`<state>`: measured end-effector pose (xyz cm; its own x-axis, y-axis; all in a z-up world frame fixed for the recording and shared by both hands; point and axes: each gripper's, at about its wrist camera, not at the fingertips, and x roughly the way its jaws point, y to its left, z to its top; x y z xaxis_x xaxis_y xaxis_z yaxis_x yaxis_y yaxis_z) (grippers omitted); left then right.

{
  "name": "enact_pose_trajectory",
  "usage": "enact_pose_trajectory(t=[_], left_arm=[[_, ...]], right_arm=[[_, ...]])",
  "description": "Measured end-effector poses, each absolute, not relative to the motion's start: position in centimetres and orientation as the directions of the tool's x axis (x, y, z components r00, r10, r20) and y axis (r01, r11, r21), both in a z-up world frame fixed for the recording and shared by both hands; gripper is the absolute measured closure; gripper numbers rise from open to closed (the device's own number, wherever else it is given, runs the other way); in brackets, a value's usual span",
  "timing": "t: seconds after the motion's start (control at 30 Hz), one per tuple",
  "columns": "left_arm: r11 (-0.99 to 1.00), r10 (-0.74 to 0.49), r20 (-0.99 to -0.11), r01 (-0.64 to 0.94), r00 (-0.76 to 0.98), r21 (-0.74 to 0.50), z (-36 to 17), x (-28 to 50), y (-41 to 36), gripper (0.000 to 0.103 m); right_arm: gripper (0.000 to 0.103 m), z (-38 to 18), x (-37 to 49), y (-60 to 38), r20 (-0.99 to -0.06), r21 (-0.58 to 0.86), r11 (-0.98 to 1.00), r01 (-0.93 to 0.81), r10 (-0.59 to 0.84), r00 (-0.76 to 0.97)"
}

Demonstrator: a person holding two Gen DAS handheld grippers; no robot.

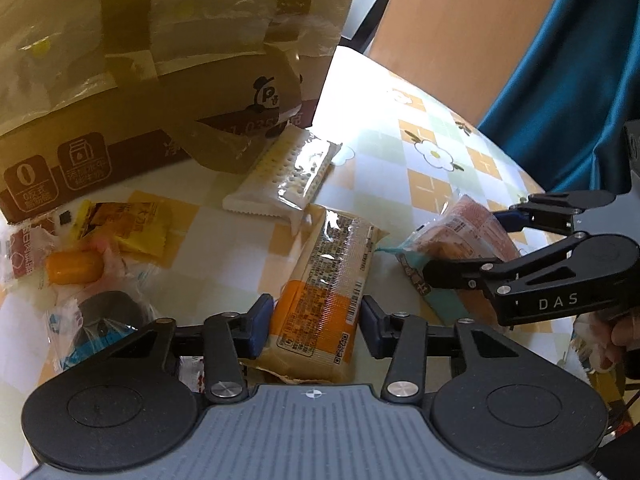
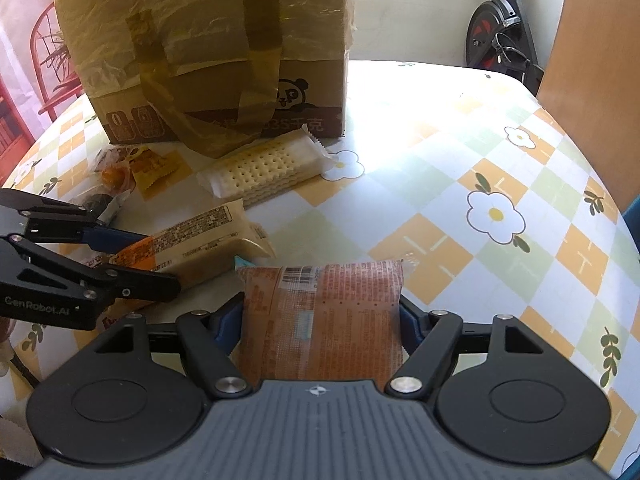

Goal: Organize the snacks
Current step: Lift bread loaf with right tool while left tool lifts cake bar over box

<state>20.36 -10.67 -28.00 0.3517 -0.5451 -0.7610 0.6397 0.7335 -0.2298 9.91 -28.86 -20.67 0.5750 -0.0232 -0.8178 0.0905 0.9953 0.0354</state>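
Left wrist: "DAS" on right gripper (image 1: 460, 240) (white lettering).

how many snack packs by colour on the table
Orange-and-cream long wrapped pack: 1
Pink-orange printed pack: 1
Clear-wrapped pale cracker pack: 1
Yellow crinkle-edged sachet: 1
Small orange wrapped piece: 1
Dark round wrapped snack: 1
Total: 6

The tablecloth (image 2: 460, 200) has orange, pale green and white squares with white flowers. The big cardboard box (image 2: 208, 40) is brown with shiny brown tape and a black-and-white panda picture. The long snack packet (image 1: 324, 292) is cream and orange with black print. The puffy snack bag (image 2: 324, 312) is orange-pink. The cracker pack (image 2: 264, 168) looks pale yellow with tiny dots.
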Motion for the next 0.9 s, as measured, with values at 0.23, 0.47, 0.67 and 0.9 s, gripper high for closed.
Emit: enact_pose_trajectory(t=[0.23,0.47,0.67,0.9], left_arm=[[0.738,-0.611,-0.671,0.608,0.420,-0.291,-24.6,19.7,-8.1,0.057],[0.733,-0.656,-0.563,0.603,0.504,-0.314,-19.7,19.0,-5.5,0.057],[0.757,-0.651,-0.446,0.568,0.614,-0.323,-14.8,19.7,-2.9,0.057],[0.815,-0.578,-0.346,0.502,0.740,-0.288,-9.4,22.7,-1.4,0.057]], right_arm=[[0.029,-19.2,9.4,-29.2,-0.799,0.076,0.992,0.100,0.000,0.602],[0.029,-15.4,9.7,-29.4,-0.730,0.092,0.992,0.090,0.006,0.683],[0.029,-11.5,10.7,-29.1,-0.654,0.088,0.995,0.050,0.020,0.756],[0.029,-5.2,13.8,-29.1,-0.503,0.096,0.995,-0.014,0.061,0.862]])
